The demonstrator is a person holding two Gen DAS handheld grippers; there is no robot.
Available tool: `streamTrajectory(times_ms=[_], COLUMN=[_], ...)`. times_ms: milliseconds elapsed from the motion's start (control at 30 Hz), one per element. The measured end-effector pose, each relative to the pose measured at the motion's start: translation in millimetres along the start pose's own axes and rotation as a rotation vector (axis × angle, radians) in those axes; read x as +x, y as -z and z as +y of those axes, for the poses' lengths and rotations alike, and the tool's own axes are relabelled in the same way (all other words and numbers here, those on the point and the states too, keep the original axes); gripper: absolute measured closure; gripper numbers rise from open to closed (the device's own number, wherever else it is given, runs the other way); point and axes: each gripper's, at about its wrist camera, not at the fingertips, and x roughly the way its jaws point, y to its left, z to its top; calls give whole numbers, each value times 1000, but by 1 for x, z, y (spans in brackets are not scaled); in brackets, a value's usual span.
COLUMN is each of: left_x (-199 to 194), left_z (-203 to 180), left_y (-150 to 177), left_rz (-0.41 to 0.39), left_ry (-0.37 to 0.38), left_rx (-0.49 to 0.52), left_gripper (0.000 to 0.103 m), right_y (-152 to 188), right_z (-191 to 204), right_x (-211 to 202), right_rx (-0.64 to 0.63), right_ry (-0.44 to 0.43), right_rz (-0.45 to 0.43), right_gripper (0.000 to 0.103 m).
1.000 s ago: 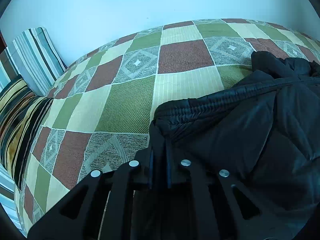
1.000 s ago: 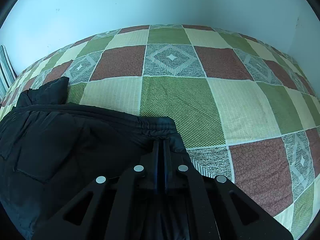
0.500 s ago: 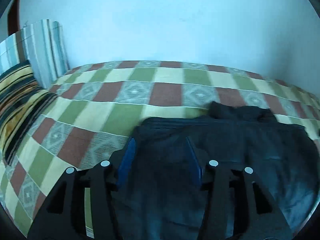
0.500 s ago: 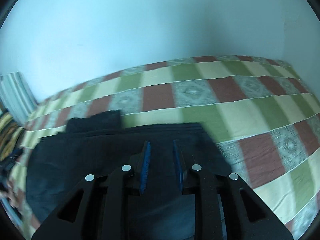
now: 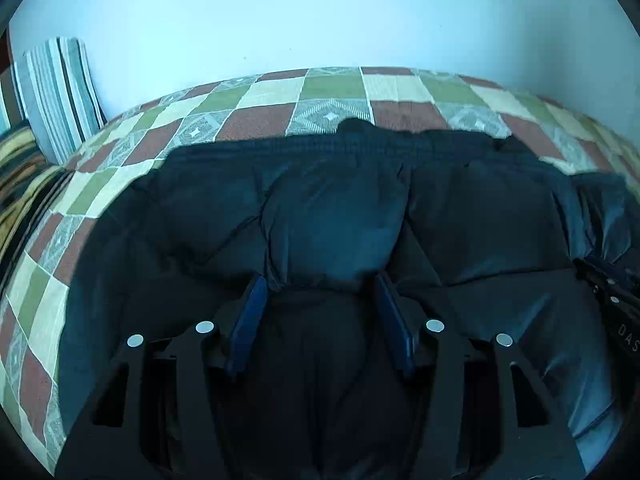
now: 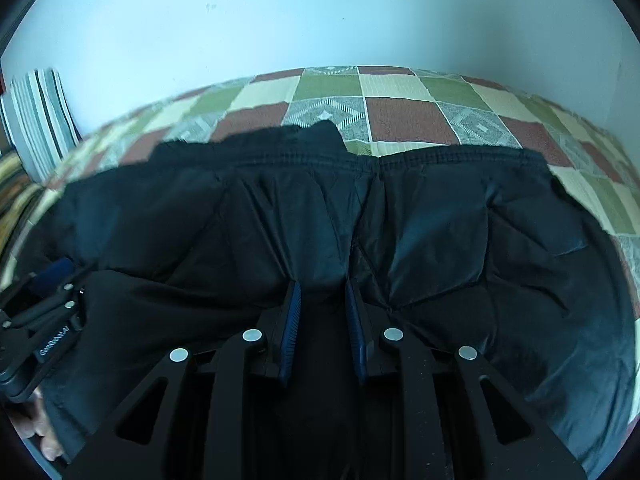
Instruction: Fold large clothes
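Both claws, left claw (image 5: 318,300) and right claw (image 6: 322,304), have released the jacket (image 5: 332,216) ahead (hem laid over), jaws apart above it on the bed (image 5: 264,94).

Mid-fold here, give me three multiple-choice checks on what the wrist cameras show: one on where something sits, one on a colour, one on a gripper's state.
1. Where is the striped pillow?
A. far left, against the wall
B. on the jacket
C. far right

2. What colour is the puffer jacket?
A. red
B. black
C. white

3. How does the left hand-held gripper stand?
A. shut on the jacket
B. out of view
C. open

Answers:
1 A: it stands at the checked bedspread's left end.
2 B: its quilted fabric is black in both views.
3 C: the blue pads stand wide apart. The right hand-held gripper is open too.
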Motion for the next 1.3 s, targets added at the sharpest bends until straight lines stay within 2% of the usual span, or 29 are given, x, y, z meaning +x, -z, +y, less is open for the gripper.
streamTrajectory(times_ms=[333, 500, 567, 600, 633, 700, 733, 967, 1167, 1300], left_x=[14, -6, -21, -29, -37, -53, -57, -28, -10, -13], left_z=[-7, -2, 1, 2, 3, 0, -4, -18, -20, -21], left_y=[11, 4, 4, 4, 5, 9, 11, 33, 40, 37], left_rz=[-23, -35, -47, -54, -64, -91, -99, -32, -14, -16], left_ry=[-28, -27, -11, 2, 22, 56, 60, 47, 44, 39], left_rx=[14, 6, -8, -21, -33, -36, -29, -6, -3, 1], left_gripper=[46, 47, 47, 47, 46, 42, 42, 41, 41, 41], right_y=[5, -3, -3, -3, 0, 7, 10, 34, 44, 42], right_z=[-2, 2, 5, 9, 15, 27, 31, 46, 46, 46], right_x=[5, -17, -33, -42, -53, -68, -69, -30, -12, -16], right_rx=[-3, -3, 16, 22, 19, 7, 1, -23, -28, -24], right_ry=[12, 23, 0, -13, -31, -59, -67, -40, -19, -20], right_rz=[-47, -64, -87, -101, -116, -147, -150, -51, -57, -64], right_gripper=[80, 79, 79, 76, 66, 58, 57, 56, 56, 56])
